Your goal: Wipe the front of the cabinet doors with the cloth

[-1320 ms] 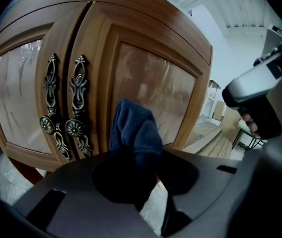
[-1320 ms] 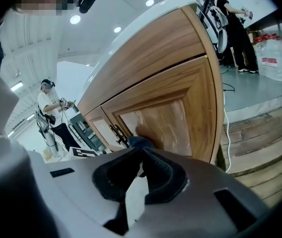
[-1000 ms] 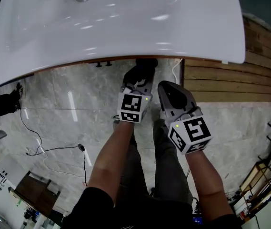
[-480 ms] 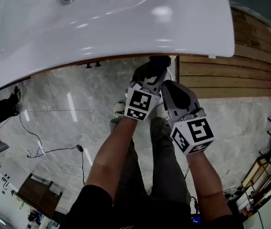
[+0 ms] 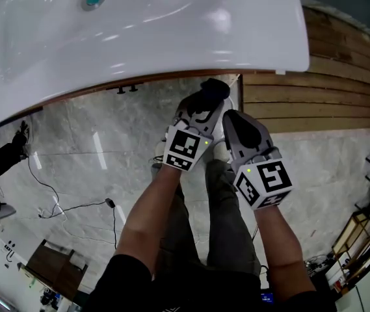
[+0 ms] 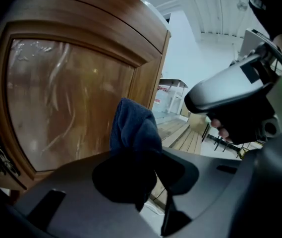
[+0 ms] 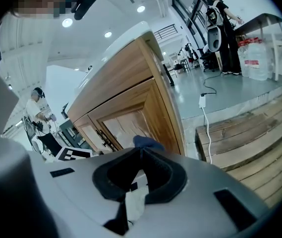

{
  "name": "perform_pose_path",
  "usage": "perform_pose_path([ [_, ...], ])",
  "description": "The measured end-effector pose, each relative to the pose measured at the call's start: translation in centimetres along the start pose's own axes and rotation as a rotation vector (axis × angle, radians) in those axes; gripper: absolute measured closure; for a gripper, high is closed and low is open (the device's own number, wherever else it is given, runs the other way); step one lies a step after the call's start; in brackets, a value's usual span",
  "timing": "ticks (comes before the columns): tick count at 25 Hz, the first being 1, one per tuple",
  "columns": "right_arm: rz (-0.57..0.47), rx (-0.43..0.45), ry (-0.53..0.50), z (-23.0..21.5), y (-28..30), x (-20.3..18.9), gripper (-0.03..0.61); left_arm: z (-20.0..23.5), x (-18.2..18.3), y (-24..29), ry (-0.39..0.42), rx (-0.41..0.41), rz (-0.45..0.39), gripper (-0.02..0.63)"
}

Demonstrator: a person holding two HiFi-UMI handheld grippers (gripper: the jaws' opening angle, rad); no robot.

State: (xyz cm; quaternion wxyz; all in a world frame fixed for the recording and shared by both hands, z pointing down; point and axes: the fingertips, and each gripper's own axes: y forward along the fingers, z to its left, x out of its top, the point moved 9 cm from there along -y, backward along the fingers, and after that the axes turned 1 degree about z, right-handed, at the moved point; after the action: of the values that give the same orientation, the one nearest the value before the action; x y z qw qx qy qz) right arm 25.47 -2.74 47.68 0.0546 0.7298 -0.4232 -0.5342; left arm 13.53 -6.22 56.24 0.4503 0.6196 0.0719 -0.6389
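Left gripper (image 6: 143, 165) pinches 1 cloth (image 6: 133, 128) nr 1 cabinet door (image 6: 66, 98); right gripper (image 7: 141, 155) closed.

The person is wearing a black short-sleeved top (image 5: 123, 281), showing at six o'clock in the head view, and dark grey trousers (image 5: 227, 239) just above it. The left gripper (image 5: 204, 103) and right gripper (image 5: 231, 117) are showing rounded grey shells, each carrying a white marker cube (image 5: 186, 149) patterned with black squares, with a small green light glowing.
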Motion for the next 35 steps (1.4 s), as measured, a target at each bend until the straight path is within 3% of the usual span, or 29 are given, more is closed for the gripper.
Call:
perform_pose_path([
  [12, -0.004, -0.022, 0.01, 3.8, -0.2, 0.0, 0.537, 1.3, 1.2, -7.0, -0.032, 0.074, -0.009, 0.506],
  [35, -0.077, -0.04, -0.045, 13.9, -6.0, 6.2, 0.537, -1.8, 11.5, -21.8, -0.024, 0.091, -0.028, 0.506],
])
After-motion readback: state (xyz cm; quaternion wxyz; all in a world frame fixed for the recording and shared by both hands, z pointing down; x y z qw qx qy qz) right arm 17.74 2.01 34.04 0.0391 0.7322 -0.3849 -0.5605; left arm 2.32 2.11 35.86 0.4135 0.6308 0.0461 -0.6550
